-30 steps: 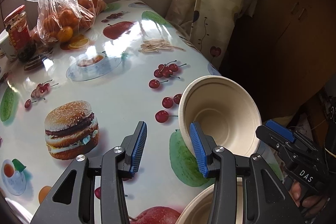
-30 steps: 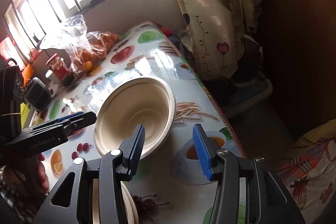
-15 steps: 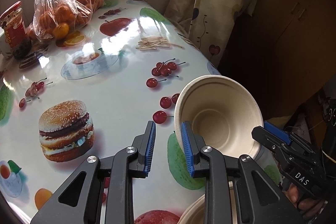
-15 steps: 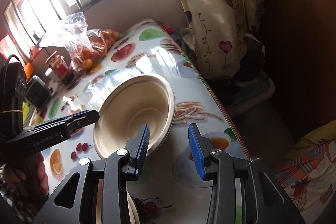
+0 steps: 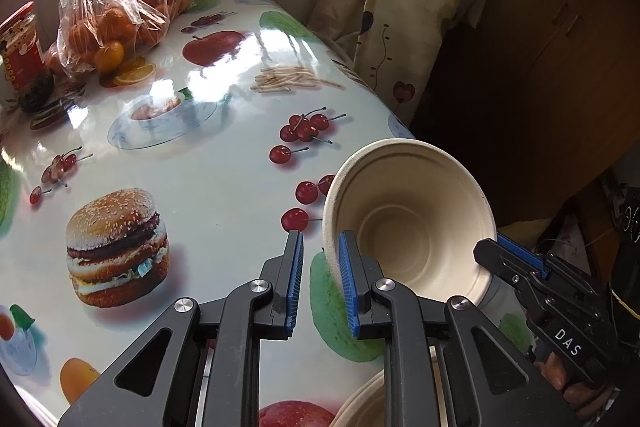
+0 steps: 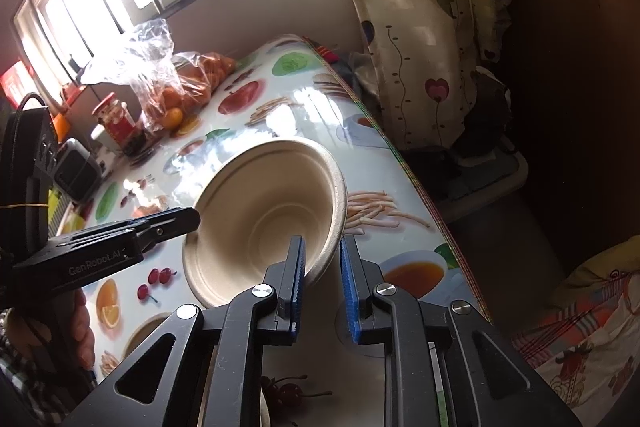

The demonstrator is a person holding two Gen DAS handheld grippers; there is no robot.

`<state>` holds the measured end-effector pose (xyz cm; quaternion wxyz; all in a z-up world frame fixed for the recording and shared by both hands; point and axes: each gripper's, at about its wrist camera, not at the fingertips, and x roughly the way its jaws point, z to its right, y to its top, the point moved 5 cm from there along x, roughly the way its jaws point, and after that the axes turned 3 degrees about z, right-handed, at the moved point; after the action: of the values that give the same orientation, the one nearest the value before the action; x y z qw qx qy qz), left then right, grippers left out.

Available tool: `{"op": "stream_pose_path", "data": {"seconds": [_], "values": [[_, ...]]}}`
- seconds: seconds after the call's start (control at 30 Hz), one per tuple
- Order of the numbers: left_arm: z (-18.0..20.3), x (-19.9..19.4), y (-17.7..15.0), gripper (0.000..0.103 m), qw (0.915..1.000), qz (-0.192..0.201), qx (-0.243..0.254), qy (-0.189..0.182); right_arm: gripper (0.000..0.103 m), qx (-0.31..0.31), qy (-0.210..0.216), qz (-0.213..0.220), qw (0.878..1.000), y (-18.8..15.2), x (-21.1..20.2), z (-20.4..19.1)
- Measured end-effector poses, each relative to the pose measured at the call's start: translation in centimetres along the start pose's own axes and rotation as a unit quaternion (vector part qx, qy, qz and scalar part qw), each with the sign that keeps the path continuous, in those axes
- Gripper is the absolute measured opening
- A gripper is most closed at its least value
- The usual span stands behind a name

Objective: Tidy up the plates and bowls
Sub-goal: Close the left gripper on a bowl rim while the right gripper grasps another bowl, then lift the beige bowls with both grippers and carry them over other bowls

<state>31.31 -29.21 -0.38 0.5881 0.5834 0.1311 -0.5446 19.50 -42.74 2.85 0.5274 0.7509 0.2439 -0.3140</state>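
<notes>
Beige and fibrous, the round paper-pulp bowl (image 5: 412, 227) sits tilted above the glossy food-print tablecloth (image 5: 208, 187), its opening turned toward both cameras, near the table's right edge. The left gripper (image 5: 320, 279) has its blue-padded fingers (image 5: 347, 279) set narrowly apart astride the bowl's left rim; the rim lies against one pad, and whether the other pad touches cannot be told. The right gripper (image 6: 322, 279) straddles the opposite rim the same way, fingers narrowly parted, with the rim between them. Below the bowl, the edge of another beige pulp dish (image 5: 360, 407) shows at the frame bottom. At the far end of the table stand a clear plastic bag of oranges (image 5: 108, 23) and a red-labelled jar (image 5: 20, 43).
</notes>
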Motion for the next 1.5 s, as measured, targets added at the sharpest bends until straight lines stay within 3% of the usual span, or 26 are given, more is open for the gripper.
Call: {"op": "stream_pose_path", "data": {"seconds": [0.1,0.4,0.9,1.5], "values": [[0.0,0.1,-0.1,0.014,1.0,-0.002,0.0,0.001,0.012,0.0,-0.003,0.003,1.0,0.1,0.0,0.1],[0.0,0.3,-0.1,0.01,1.0,-0.001,0.002,0.002,0.012,0.002,-0.003,0.003,1.0,0.2,0.0,0.1],[0.2,-0.1,0.2,0.01,1.0,0.002,-0.005,-0.003,0.012,0.021,0.004,0.003,1.0,0.5,0.1,0.3],[0.8,-2.6,0.5,0.01,0.9997,0.022,-0.004,-0.012,0.012,0.025,0.017,0.028,0.999,0.9,-2.6,-0.5]]}}
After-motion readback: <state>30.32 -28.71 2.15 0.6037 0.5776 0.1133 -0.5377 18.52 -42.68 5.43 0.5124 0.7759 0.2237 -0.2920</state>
